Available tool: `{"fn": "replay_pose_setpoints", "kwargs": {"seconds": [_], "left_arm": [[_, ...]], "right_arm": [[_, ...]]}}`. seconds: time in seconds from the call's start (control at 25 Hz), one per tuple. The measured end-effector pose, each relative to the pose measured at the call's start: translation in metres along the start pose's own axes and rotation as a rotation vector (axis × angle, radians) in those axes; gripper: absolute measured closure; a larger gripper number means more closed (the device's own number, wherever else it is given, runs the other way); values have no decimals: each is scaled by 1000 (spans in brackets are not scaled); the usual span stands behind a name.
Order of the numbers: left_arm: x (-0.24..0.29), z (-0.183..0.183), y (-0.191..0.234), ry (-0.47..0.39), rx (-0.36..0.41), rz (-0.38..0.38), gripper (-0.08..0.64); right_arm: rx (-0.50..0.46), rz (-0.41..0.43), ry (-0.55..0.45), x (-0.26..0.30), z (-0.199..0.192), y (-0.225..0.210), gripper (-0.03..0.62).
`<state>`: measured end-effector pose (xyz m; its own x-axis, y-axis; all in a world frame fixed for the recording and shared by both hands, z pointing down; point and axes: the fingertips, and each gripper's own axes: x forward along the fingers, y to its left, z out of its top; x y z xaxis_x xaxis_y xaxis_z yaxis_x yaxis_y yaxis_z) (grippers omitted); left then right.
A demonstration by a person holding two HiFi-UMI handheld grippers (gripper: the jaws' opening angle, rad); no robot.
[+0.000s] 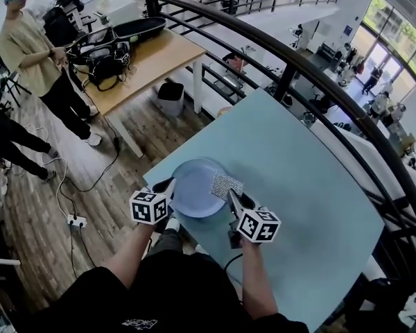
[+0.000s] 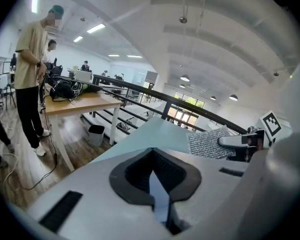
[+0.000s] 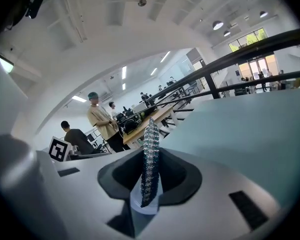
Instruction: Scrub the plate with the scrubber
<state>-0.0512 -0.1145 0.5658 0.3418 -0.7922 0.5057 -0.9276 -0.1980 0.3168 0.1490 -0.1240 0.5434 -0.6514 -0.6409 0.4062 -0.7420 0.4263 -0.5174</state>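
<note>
Your left tool (image 1: pixel 167 185) pinches the plate (image 1: pixel 194 191) by its left rim. Your right tool (image 1: pixel 234 200) clamps the scrubber (image 1: pixel 227 184) over the plate's right edge, with the centre to its left.

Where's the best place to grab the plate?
Probably its thin rim on the left, coming in from the side: the plate is wide and shallow, so only the edge fits between jaws. The left gripper pinches there, clear of the scrubber.
</note>
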Motion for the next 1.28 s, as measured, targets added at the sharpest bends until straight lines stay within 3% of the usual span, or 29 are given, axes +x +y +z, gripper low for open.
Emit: {"fn": "replay_pose_setpoints", "kwargs": {"seconds": [0.48, 0.8, 1.28], "left_arm": [[-52, 43, -33, -163, 93, -23, 552], [-66, 75, -28, -260, 154, -76, 552], [-118, 140, -6, -368, 231, -134, 552]], "right_arm": [[-134, -5, -123, -41, 40, 23, 509], [-257, -99, -224, -58, 68, 35, 509], [-321, -184, -358, -87, 104, 93, 509]]}}
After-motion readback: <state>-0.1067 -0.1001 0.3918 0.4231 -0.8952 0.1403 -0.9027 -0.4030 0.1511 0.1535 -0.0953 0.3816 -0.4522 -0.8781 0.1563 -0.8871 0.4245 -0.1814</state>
